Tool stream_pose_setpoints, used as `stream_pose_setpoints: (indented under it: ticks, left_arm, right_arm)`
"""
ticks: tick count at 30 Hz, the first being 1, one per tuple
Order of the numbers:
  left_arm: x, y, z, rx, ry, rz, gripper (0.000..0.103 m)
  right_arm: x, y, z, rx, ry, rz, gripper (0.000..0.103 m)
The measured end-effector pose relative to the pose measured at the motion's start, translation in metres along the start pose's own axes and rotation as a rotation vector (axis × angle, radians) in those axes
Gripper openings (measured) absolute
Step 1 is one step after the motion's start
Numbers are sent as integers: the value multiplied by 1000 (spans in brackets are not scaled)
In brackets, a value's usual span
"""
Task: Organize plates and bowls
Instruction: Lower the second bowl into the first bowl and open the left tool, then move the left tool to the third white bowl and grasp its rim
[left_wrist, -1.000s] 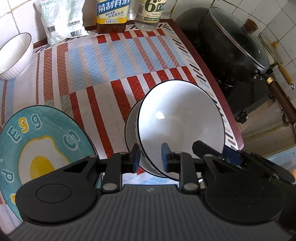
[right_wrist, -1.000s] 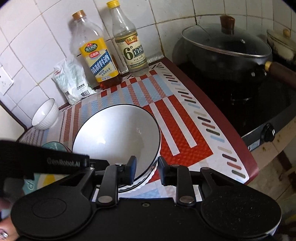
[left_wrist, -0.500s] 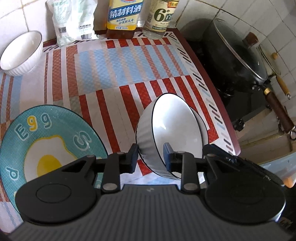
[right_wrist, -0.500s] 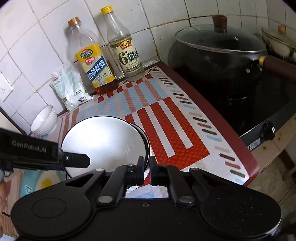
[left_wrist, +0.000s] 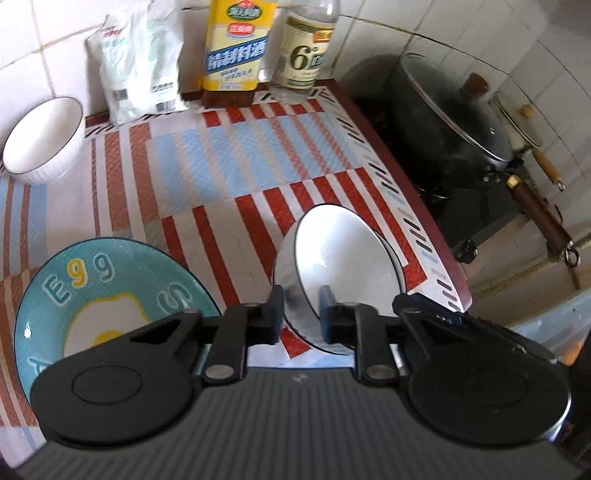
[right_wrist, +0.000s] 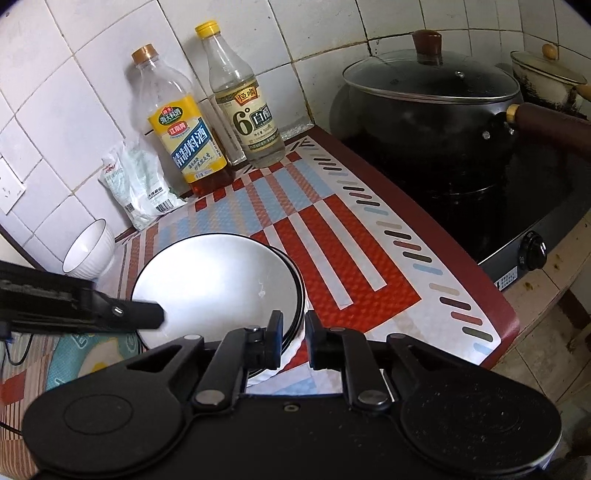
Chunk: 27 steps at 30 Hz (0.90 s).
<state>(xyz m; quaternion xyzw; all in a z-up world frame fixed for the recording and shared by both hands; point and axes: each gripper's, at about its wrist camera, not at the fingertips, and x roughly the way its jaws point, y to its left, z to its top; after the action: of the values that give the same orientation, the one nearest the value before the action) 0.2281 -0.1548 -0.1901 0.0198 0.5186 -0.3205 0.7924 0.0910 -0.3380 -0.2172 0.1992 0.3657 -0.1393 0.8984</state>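
White black-rimmed bowls (left_wrist: 343, 273), two nested, tilted above striped tabletop (left_wrist: 229, 177). Left gripper (left_wrist: 301, 314) jaws closing on near rim; right gripper (right_wrist: 293, 341) jaws pinched far rim. Stacking step in hand; next likely level and set down near egg-print teal plate (left_wrist: 51, 288).

Three bowls (right_wrist: 218, 284), one plate (left_wrist: 110, 291), two bottles (right_wrist: 184, 140)

Glossy white glazed bowls (left_wrist: 340, 273), ribbed outside, catching the light. The egg plate (left_wrist: 110, 280) gleams teal, smooth glaze. Woven plastic mat (left_wrist: 236, 162), textured. Matt black plastic gripper (left_wrist: 301, 314). Glass-lidded dark pot (right_wrist: 428, 107), wooden knob, clear plastic bottles (right_wrist: 177, 125), crinkly packet (right_wrist: 140, 184), shiny wall tiles (right_wrist: 74, 74).
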Motion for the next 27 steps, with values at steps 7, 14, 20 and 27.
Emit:
stream_pose_setpoints:
  ticks: [7, 14, 20, 27]
  left_arm:
    - [1, -4, -1, 28, -21, 10, 16]
    - [-1, 3, -1, 6, 2, -11, 16]
    - [-36, 27, 5, -25, -64, -34, 19]
    - [-85, 89, 14, -78, -147, 44, 25]
  right_arm:
    - [-8, 9, -1, -22, -14, 11, 18]
    - [-17, 26, 2, -58, -19, 25, 18]
    - [-28, 62, 20, -130, -33, 91, 20]
    - [-19, 123, 38, -207, 9, 210, 29]
